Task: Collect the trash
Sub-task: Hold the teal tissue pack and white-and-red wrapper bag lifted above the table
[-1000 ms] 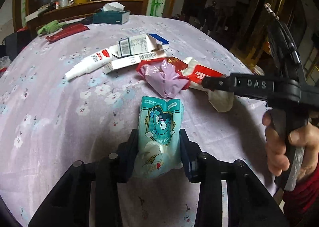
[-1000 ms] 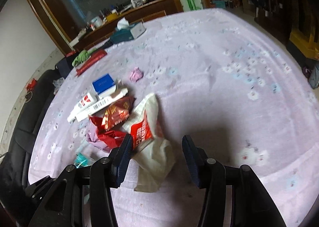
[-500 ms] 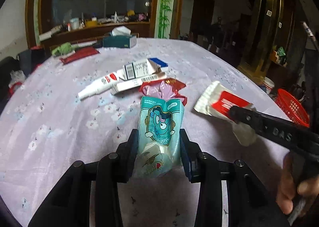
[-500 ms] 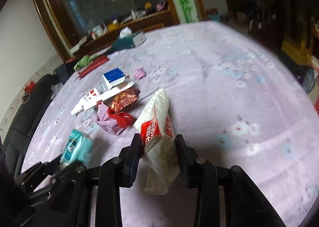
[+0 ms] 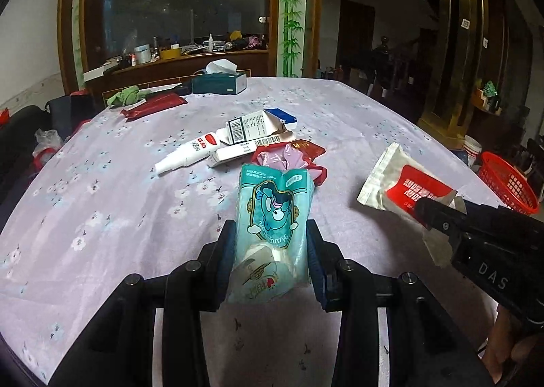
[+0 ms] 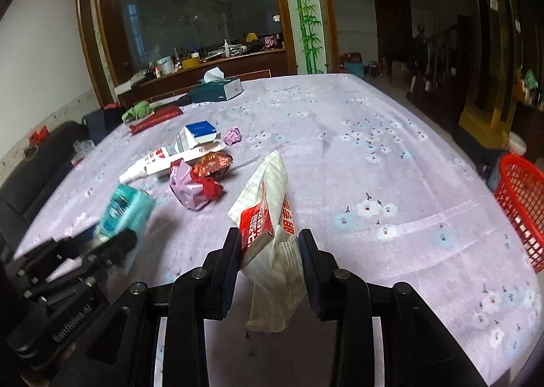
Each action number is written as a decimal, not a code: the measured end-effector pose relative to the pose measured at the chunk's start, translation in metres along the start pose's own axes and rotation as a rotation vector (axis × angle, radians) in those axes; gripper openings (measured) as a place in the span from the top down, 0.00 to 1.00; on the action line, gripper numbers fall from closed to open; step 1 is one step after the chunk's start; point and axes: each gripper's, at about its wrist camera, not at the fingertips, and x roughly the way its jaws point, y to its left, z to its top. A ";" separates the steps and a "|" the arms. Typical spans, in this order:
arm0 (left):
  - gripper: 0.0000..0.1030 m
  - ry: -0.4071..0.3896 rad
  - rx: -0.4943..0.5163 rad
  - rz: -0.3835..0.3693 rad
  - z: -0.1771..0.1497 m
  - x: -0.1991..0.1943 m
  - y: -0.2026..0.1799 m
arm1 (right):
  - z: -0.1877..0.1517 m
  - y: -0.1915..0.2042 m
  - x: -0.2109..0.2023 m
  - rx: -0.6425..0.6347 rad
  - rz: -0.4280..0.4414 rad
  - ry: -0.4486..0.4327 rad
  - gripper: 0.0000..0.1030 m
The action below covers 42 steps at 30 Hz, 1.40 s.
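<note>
My left gripper [image 5: 270,235] is shut on a teal cartoon tissue pack [image 5: 273,217], held a little above the table; the same teal pack [image 6: 124,212] shows blurred at the left of the right wrist view. My right gripper [image 6: 268,244] is shut on a white-and-red wrapper [image 6: 268,217], lifted off the cloth; in the left wrist view this wrapper [image 5: 401,183] hangs at the right. More trash lies behind: a white tube [image 5: 190,154], a barcode carton [image 5: 250,130], crumpled purple and red wrappers [image 5: 289,159].
A red mesh basket [image 6: 522,203] stands off the table's right edge. A tissue box [image 5: 219,83], a red packet [image 5: 154,105] and a green cloth [image 5: 127,94] lie at the far side of the lilac floral tablecloth [image 6: 391,183]. A dark chair stands at the left.
The right gripper closed on the white-and-red wrapper and lifted it off the table, moving right. The left gripper raised the teal pack slightly and tilted up.
</note>
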 end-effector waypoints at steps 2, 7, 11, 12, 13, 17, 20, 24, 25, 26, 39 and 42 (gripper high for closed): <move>0.63 -0.003 0.000 0.005 -0.001 -0.002 0.000 | 0.000 0.002 -0.003 -0.008 -0.002 -0.004 0.64; 0.63 -0.007 -0.006 0.012 -0.003 -0.010 0.001 | -0.002 0.010 -0.016 -0.057 -0.037 -0.044 0.64; 0.63 -0.014 0.000 0.018 -0.005 -0.017 -0.002 | -0.004 0.015 -0.025 -0.087 -0.057 -0.067 0.64; 0.63 -0.016 0.002 0.019 -0.005 -0.018 -0.002 | -0.005 0.015 -0.028 -0.090 -0.060 -0.071 0.64; 0.63 -0.018 0.003 0.020 -0.005 -0.020 -0.002 | -0.005 0.015 -0.030 -0.093 -0.064 -0.076 0.64; 0.63 -0.025 -0.004 0.024 -0.006 -0.029 -0.002 | -0.006 0.017 -0.037 -0.102 -0.073 -0.087 0.64; 0.63 -0.035 -0.004 0.032 -0.006 -0.035 -0.001 | -0.008 0.018 -0.045 -0.111 -0.073 -0.093 0.64; 0.63 -0.045 -0.003 0.041 -0.006 -0.043 0.001 | -0.010 0.021 -0.052 -0.119 -0.075 -0.103 0.64; 0.63 -0.048 -0.004 0.042 -0.006 -0.044 0.001 | -0.010 0.022 -0.053 -0.120 -0.076 -0.106 0.64; 0.63 -0.051 -0.006 0.045 -0.006 -0.046 0.002 | -0.010 0.022 -0.055 -0.120 -0.075 -0.110 0.64; 0.63 -0.058 -0.006 0.049 -0.006 -0.052 0.002 | -0.010 0.026 -0.063 -0.132 -0.074 -0.126 0.64; 0.63 -0.057 -0.008 0.049 -0.006 -0.053 0.002 | -0.011 0.027 -0.064 -0.137 -0.073 -0.125 0.64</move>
